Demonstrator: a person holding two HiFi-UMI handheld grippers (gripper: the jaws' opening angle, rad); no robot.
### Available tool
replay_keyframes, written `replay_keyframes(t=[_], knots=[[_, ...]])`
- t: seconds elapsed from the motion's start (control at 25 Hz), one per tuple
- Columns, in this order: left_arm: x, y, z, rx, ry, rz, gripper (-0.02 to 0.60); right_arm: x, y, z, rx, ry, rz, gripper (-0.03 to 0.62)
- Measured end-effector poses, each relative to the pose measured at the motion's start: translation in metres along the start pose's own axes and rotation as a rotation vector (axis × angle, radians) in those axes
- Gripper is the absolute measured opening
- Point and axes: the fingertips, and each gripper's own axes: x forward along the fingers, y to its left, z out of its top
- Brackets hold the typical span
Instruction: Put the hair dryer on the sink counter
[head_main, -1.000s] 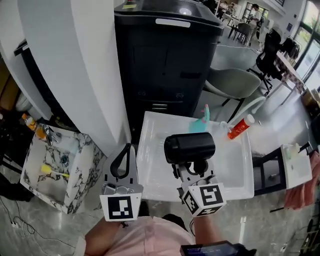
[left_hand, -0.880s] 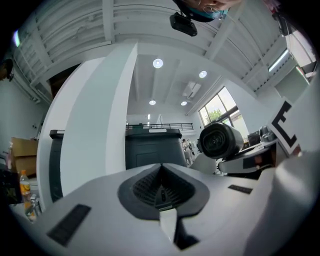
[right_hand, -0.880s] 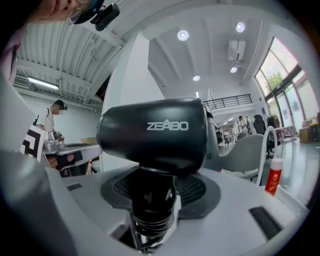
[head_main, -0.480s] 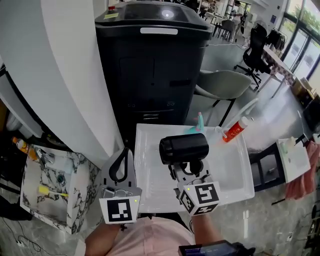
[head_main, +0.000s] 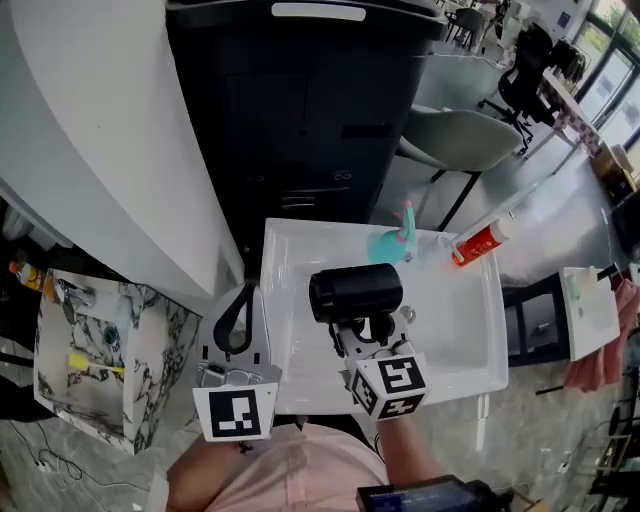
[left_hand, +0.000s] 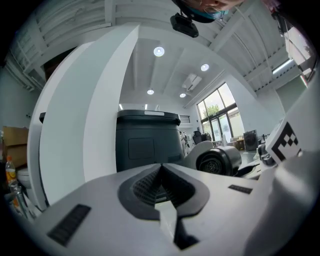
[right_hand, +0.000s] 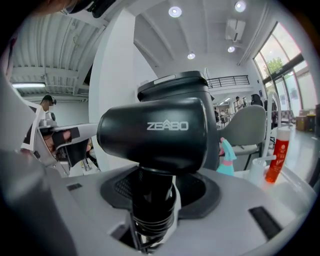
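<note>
Head view: the right gripper (head_main: 372, 330) holds a black hair dryer (head_main: 356, 292) over the white worktop (head_main: 460, 330), with the left gripper (head_main: 238, 325) beside its left edge. Left gripper view: jaws pressed together, empty. Right gripper view: jaws clamp the hair dryer's ribbed handle, and white "ZEABO" lettering shows on the barrel.

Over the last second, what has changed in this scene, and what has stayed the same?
Almost nothing moved. The right gripper still clamps the hair dryer by its handle above the white sink, perhaps a little further left. Nothing was taken or released. The left gripper stays shut and empty by the sink's left edge.
</note>
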Motion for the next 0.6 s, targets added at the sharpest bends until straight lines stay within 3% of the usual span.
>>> replay_keyframes(t=[0.6], knots=[[0.005,0.010,-0.050,-0.006,0.136,0.052,0.011,0.036,-0.004,-0.099,0.134,0.211,0.046,0.206]])
